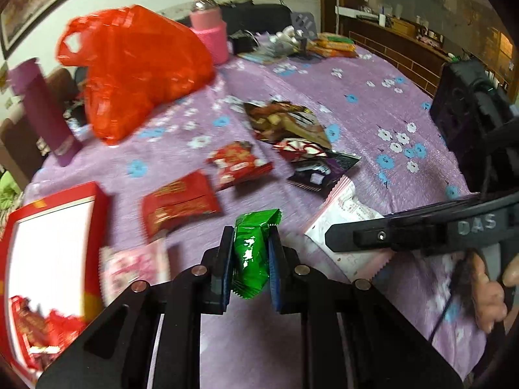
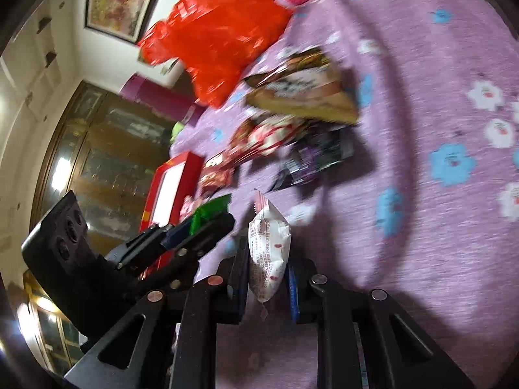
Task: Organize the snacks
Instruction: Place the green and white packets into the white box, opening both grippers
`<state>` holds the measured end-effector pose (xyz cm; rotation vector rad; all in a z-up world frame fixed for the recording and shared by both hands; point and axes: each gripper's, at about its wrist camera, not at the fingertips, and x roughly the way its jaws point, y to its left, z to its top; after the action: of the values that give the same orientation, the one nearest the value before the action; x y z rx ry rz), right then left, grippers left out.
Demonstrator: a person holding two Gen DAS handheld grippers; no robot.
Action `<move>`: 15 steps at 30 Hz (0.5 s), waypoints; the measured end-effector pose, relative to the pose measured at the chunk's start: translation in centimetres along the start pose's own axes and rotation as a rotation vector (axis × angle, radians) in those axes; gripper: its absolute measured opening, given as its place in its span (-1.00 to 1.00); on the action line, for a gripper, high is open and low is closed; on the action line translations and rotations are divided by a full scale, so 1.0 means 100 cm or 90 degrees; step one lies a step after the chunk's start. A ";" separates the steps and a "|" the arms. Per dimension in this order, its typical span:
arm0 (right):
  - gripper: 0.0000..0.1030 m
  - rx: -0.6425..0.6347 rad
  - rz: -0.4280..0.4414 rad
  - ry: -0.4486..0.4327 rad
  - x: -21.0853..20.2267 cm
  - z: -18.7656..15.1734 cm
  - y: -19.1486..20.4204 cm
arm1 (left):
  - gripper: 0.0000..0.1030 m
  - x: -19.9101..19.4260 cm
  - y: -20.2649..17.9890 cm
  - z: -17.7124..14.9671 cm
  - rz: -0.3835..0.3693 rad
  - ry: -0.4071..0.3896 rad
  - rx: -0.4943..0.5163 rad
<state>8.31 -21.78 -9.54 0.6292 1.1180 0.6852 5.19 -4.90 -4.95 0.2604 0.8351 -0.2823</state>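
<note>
Green packet [image 1: 251, 256] pinched by left gripper [image 1: 250, 259]; right gripper [image 2: 268, 269] pinches blurred white packet [image 2: 268, 253].

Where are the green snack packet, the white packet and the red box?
green packet [image 1: 251, 253], left wrist view, middle of the wrapper between the fingers.
white packet [image 2: 268, 254], right wrist view, middle of its printed face.
red box [image 1: 100, 204], left wrist view, its red right-hand wall.

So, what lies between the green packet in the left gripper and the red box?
In the left wrist view, a pink packet lies on the cloth between the green packet and the red box.
</note>
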 end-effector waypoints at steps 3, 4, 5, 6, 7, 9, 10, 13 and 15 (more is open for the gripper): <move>-0.62 -0.018 0.006 0.010 0.006 -0.003 0.008 | -0.69 -0.025 0.020 -0.014 0.027 -0.022 -0.018; -0.62 -0.019 0.010 0.010 0.007 -0.004 0.009 | -0.69 -0.037 0.031 -0.021 0.040 -0.028 -0.029; -0.62 -0.017 0.015 0.010 0.007 -0.004 0.009 | -0.69 -0.042 0.037 -0.025 0.045 -0.031 -0.036; -0.62 -0.014 0.024 0.009 0.008 -0.004 0.009 | -0.69 -0.050 0.046 -0.031 0.054 -0.035 -0.046; -0.62 -0.012 0.024 0.007 0.008 -0.004 0.010 | -0.68 -0.060 0.059 -0.038 0.069 -0.040 -0.057; -0.62 -0.014 0.012 0.003 0.009 -0.004 0.015 | -0.68 -0.070 0.074 -0.047 0.088 -0.045 -0.071; -0.62 -0.012 0.015 0.005 0.011 -0.005 0.019 | -0.68 -0.078 0.088 -0.054 0.102 -0.049 -0.088; -0.63 -0.027 0.025 0.010 0.017 -0.006 0.039 | -0.68 -0.092 0.115 -0.066 0.132 -0.056 -0.122; -0.63 -0.041 0.028 0.015 0.025 -0.003 0.059 | -0.68 -0.098 0.130 -0.073 0.149 -0.062 -0.139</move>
<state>7.72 -16.06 -6.68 0.5933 1.1014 0.7657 -1.55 11.01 -0.74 0.1366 0.7250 0.0162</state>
